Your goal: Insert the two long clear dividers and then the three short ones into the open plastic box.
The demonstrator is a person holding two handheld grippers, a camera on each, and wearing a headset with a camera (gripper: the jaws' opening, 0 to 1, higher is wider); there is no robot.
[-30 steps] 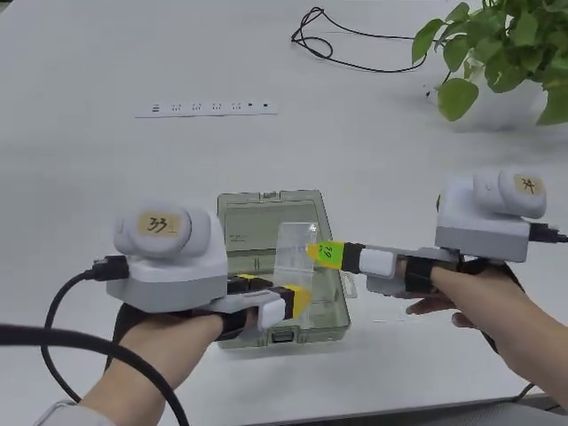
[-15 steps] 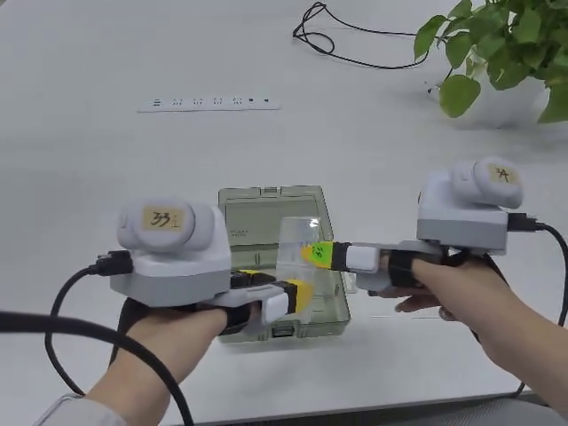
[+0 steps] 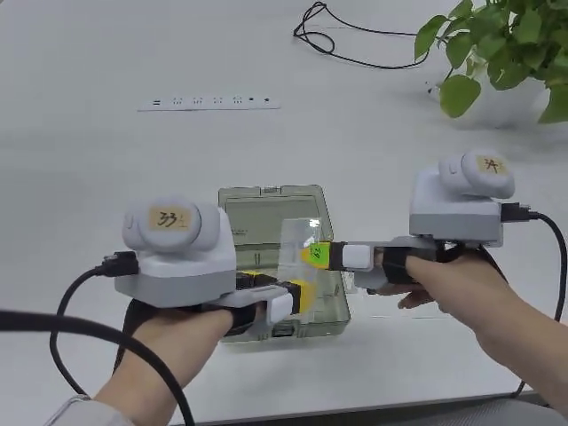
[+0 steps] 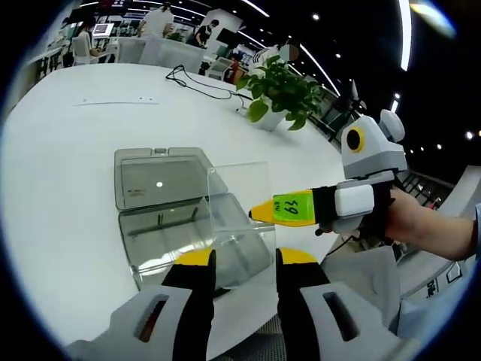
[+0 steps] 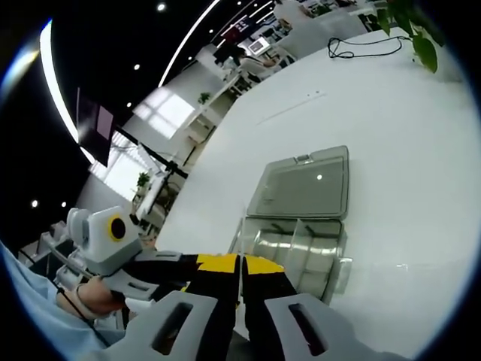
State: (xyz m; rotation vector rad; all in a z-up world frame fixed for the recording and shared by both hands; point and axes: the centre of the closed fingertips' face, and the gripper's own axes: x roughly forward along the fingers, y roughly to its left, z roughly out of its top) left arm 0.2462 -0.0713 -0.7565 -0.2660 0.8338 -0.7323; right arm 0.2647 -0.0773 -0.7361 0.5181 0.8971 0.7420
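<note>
The right claw point(image 3: 312, 255), mid-frame, is pinched shut on the edge of a clear divider point(image 3: 297, 241), holding it upright over the open plastic box point(image 3: 337, 311), seemingly to find its slot, while the left claw point(image 3: 300, 297) sits open-jawed at the box's near rim, perhaps to steady it.

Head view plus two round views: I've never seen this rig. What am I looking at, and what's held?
No robot here: a person holds two two-jaw tools, one per side. The head view comes from a headset camera looking down at the bench; each round view comes from a camera riding on one tool, looking along its jaws. On the white table lie an open plastic box, a power strip, a black cable and a potted plant. The right tool is shut on a clear divider, held roughly upright over the box. The left tool sits at the box's near edge, jaws apart.
</note>
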